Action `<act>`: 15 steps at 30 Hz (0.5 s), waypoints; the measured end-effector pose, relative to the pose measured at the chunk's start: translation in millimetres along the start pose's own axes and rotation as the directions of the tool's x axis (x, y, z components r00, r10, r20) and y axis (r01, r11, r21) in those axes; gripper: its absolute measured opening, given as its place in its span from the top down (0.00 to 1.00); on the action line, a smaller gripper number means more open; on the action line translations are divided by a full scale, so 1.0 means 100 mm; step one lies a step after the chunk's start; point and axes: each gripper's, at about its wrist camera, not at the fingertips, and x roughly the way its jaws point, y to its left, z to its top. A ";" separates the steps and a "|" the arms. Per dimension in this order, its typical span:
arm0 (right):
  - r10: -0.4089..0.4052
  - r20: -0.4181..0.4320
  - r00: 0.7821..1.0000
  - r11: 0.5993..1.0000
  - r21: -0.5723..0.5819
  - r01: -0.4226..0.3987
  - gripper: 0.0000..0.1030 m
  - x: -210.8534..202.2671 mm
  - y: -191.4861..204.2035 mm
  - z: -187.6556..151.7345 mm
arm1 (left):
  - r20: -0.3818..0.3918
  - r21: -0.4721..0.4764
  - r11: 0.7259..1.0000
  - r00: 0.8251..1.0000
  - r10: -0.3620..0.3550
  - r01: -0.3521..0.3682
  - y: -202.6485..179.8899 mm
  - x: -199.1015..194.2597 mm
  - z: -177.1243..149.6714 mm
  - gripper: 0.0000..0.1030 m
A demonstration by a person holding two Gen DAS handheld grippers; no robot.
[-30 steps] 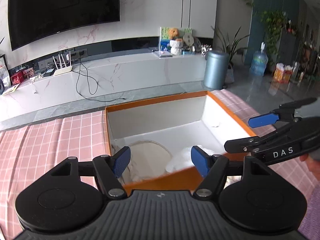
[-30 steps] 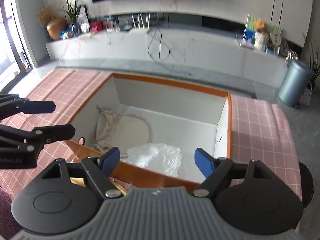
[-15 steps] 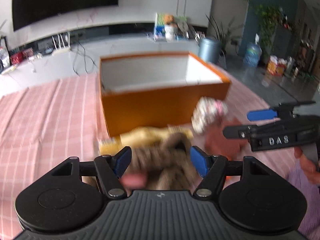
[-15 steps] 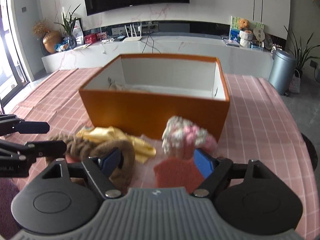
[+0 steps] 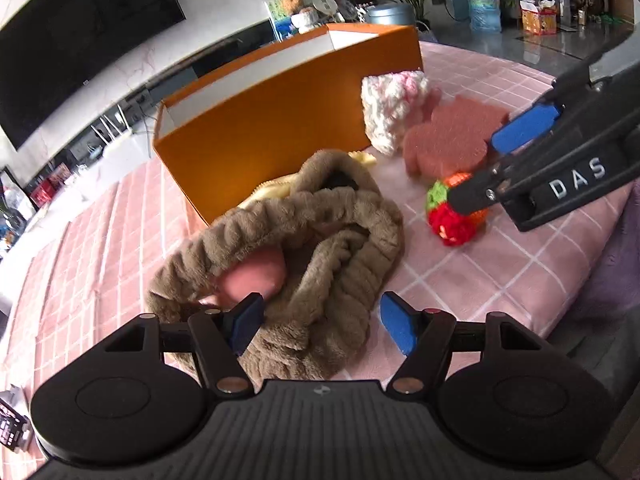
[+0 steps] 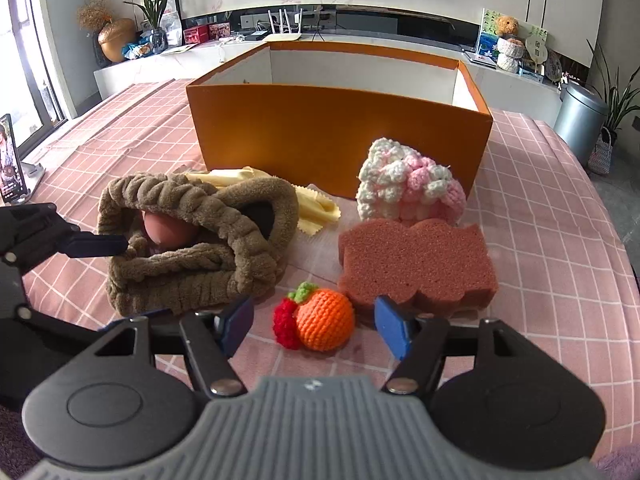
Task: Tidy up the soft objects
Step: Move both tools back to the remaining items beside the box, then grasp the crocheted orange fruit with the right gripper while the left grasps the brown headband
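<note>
The counter [image 6: 560,184], under a pink checked cloth, fills both views. An orange box [image 6: 340,128] with a white inside stands upper centre in the right wrist view. In front of it, left of centre, lies a brown furry band [image 6: 192,236] heaped around a pink ball [image 6: 168,230], with a yellow cloth [image 6: 316,208] behind it. Right of centre sits a reddish sponge [image 6: 416,264]; a pink-and-white knitted piece [image 6: 408,188] rests just behind it. A small crocheted orange [image 6: 324,320] lies lower centre. The right tool [image 6: 316,326] has just been closing; its pads flank the crocheted orange without pressing it. The left tool [image 5: 320,320] stands wide over the band's near edge, gripping nothing.
</note>
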 end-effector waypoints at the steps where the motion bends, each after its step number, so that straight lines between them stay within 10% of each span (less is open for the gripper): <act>1: 0.001 0.001 1.000 1.000 -0.001 -0.001 0.35 0.01 0.00 -0.01 | 0.013 -0.029 1.000 1.000 0.005 -0.004 0.04 -0.02 0.01 0.23; 7: 0.000 -0.012 1.000 1.000 -0.025 0.000 0.48 0.12 0.05 -0.01 | -0.015 -0.312 0.950 1.000 -0.001 -0.004 0.49 0.06 0.11 0.29; 15: -0.035 -0.024 0.999 0.998 -0.045 0.034 0.50 0.32 0.07 -0.04 | -0.035 -0.386 0.922 0.999 -0.015 0.000 0.62 0.13 0.06 0.30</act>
